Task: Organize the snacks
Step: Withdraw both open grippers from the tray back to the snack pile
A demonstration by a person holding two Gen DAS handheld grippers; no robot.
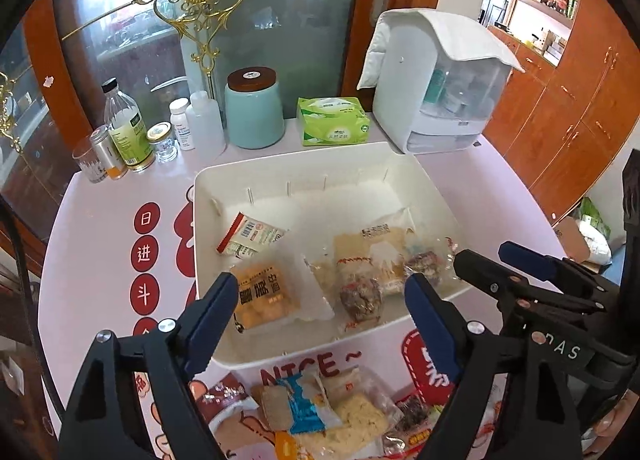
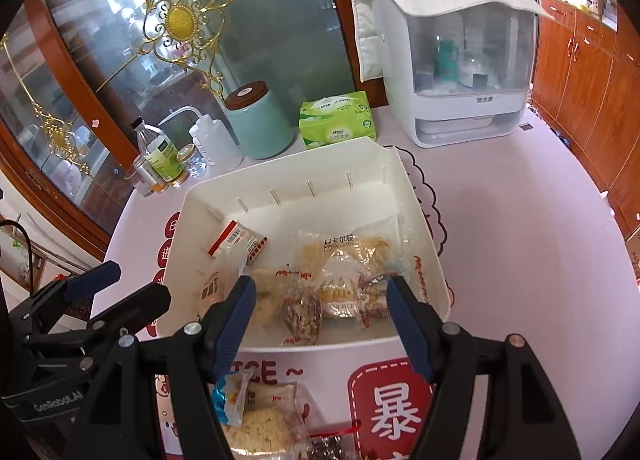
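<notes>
Both my left gripper (image 1: 316, 300) and right gripper (image 2: 320, 300) hang wide open and empty above the white bin (image 1: 288, 168) of snack packets (image 1: 266, 294).

White bin (image 1: 224, 196) plain, at centre. Inside, at 9 o'clock: packet (image 1: 250, 235) white with red serrated edge. Below it, orange-yellow snack pack (image 1: 266, 294) in clear wrap, black lettering. Table cover (image 2: 520, 240) pale pink, red rounded panels with white characters. Jar (image 1: 255, 112) at 11 o'clock mint green, dark brown lid. Tissue pack (image 1: 334, 121) at 12 o'clock lime green, white print. Gripper pads (image 1: 210, 318) dark blue on black frames. Blue-and-white wrapper (image 1: 306, 404) at 6 o'clock.
</notes>
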